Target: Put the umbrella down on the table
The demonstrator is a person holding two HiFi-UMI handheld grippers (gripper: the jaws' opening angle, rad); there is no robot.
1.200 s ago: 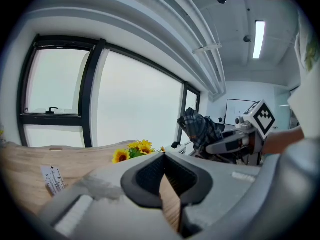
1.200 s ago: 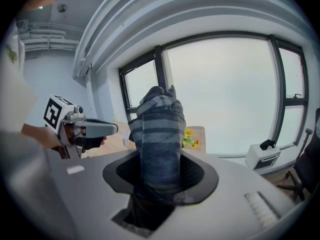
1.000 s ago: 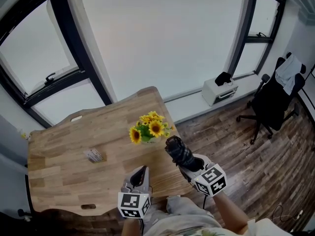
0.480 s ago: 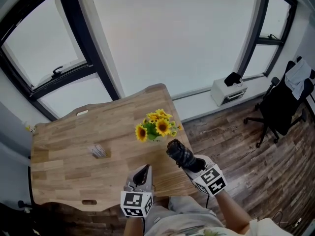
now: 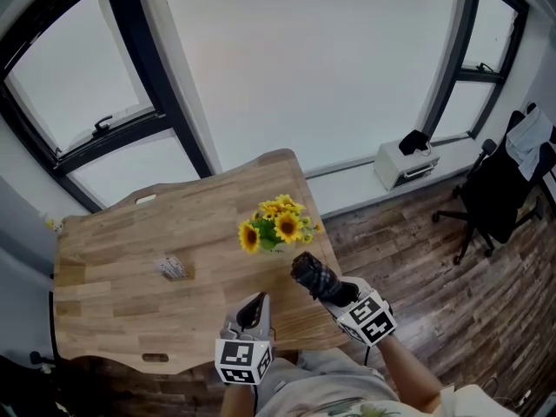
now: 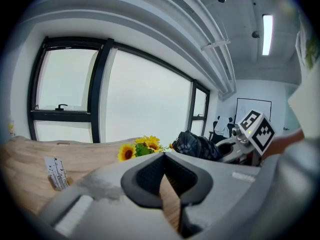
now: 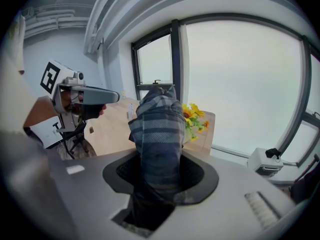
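Right tongs [image 5: 333, 290] clamp the umbrella [image 5: 311, 272] near the sunflowers [image 5: 276, 226] over the table [image 5: 122, 259]; left tongs [image 5: 251, 309] together, empty.

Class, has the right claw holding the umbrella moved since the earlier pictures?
Yes. Measured against the sunflowers, the right claw and umbrella have sunk slightly toward the table's near edge.
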